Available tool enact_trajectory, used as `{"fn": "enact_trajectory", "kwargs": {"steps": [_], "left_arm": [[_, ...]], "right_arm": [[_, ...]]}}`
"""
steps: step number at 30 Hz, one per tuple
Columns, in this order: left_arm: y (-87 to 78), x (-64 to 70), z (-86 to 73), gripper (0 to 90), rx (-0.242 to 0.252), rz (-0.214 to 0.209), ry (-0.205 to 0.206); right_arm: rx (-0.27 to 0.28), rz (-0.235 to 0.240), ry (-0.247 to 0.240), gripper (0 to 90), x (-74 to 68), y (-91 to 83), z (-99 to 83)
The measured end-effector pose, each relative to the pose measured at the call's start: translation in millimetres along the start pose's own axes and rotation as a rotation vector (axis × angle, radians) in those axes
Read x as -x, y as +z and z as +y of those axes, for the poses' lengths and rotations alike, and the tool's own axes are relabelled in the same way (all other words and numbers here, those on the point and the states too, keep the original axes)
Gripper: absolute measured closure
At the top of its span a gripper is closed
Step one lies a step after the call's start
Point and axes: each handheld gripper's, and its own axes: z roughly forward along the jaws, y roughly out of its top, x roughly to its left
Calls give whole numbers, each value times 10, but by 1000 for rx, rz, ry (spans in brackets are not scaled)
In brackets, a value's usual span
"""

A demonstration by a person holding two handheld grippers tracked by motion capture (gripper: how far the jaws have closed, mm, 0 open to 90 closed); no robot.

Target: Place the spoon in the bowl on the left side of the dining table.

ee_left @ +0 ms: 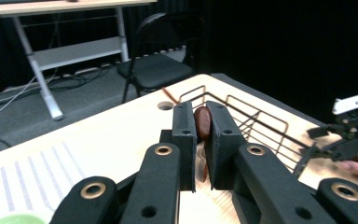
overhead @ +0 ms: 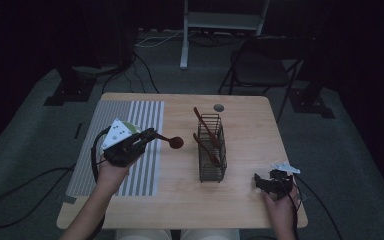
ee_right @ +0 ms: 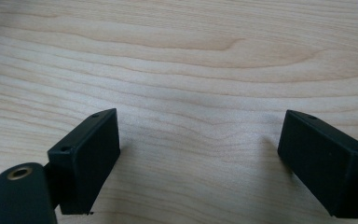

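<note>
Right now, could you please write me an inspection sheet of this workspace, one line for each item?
Surface: light wooden table with a round grommet hole near the far edge; a grey striped mat covers its left part.
Job's things: wire rack near the middle holds two brown spoons; a third brown spoon is held above the table.
Clutter: a green object on the mat, mostly hidden.
Grippers: left gripper shut on the third spoon; right gripper open, low over bare wood.
Cables: one trails from each gripper; more lie on the floor beyond the table.
Surroundings: grey carpet, black folding chair, white desk frame, dark backdrop.
</note>
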Motion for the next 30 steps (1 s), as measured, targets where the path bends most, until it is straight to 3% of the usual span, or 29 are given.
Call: {"fn": "enact_trajectory", "kwargs": {"steps": [8, 27, 30], "left_arm": [[-90, -176, -192, 832, -15, 78, -17], [-344, -673, -551, 832, -3, 257, -113], [-383, -723, -590, 832, -7, 300, -98]], "right_arm": [[-1, 0, 0, 120, 0, 0, 0], [0, 0, 0, 120, 0, 0, 0], [0, 0, 0, 121, -1, 0, 0]]}}
